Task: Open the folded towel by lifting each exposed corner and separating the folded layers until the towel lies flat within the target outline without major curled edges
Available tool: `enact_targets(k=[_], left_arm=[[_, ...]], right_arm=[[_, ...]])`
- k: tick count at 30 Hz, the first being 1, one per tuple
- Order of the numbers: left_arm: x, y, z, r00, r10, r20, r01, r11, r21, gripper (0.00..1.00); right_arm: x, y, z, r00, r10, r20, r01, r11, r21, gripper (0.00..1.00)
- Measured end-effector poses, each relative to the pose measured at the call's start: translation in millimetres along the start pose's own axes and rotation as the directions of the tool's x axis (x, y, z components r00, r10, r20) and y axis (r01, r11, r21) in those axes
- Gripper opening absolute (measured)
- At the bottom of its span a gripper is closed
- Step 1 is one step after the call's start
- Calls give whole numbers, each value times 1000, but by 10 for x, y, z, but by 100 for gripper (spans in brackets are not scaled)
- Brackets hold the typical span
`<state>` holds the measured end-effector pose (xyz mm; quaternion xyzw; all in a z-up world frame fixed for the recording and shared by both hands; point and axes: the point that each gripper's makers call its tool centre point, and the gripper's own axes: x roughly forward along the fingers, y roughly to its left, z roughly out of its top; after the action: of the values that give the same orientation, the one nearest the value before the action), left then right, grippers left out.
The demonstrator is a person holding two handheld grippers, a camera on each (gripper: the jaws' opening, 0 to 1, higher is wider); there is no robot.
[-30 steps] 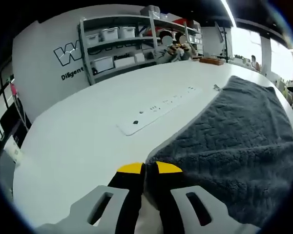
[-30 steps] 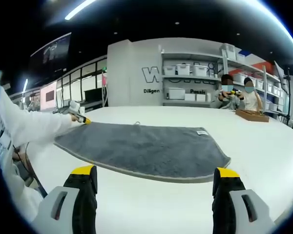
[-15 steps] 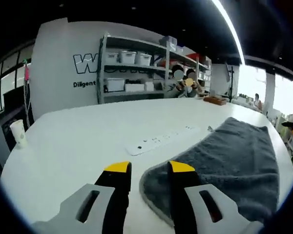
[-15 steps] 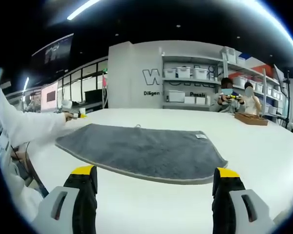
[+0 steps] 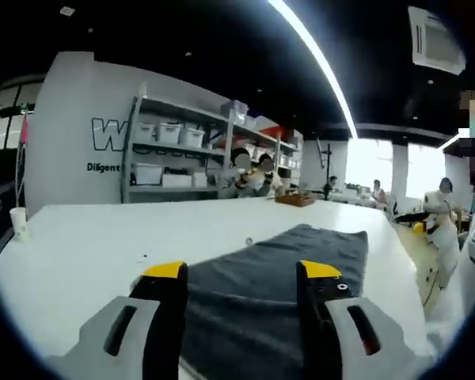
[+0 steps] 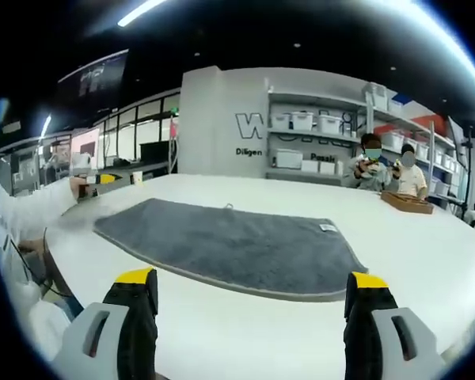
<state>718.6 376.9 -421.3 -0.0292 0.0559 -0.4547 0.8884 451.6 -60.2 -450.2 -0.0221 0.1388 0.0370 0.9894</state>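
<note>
— Seen from the left gripper (image 5: 241, 273)? Jaws parted, empty, over the grey towel (image 5: 293, 269) running lengthwise away toward the shelving (image 5: 182, 162).

— From the right gripper (image 6: 253, 285)? Wide open, empty; towel (image 6: 229, 245) spread crosswise on the white table (image 6: 427, 237).

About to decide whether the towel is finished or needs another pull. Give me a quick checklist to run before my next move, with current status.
1. Left gripper free of cloth: ok, its yellow-tipped jaws stand apart with nothing between them.
2. Right gripper free: ok, jaws wide open above the white table.
3. Dark grey terry towel opened into a single layer: looks ok in the right gripper view, no folded-over corner seen.
4. Curled edges: cannot tell; the near hem reads as a slightly raised line, and the far edge is too small to judge.
5. Towel inside the target outline: cannot tell, no outline is visible on the table.
6. White paper cup clear of the towel: ok.
</note>
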Motion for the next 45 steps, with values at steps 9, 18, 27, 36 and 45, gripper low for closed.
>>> enact_targets(k=[9,18,27,36,45], left_arm=[[-540,-544,5,999,52,10,-52,999,8,79],[-757,-914,-208,994,103,-44,-104,994,-17,92],[-863,-1126,-484,993,97,-59,-104,987,-121,99],[-900,-928,-776,973,180,-144,-197,973,-119,99],[-763,-503,-1008,936,299,-188,-328,933,-148,76]], right_arm=[[0,32,0,1000,0,-5,0,1000,-11,99],[40,118,-48,1000,19,-24,-19,1000,-20,99],[58,152,-65,999,36,-32,-37,999,-20,99],[17,133,-46,999,31,-23,-31,999,-18,99],[-16,172,-10,999,38,-17,-38,999,-29,99]])
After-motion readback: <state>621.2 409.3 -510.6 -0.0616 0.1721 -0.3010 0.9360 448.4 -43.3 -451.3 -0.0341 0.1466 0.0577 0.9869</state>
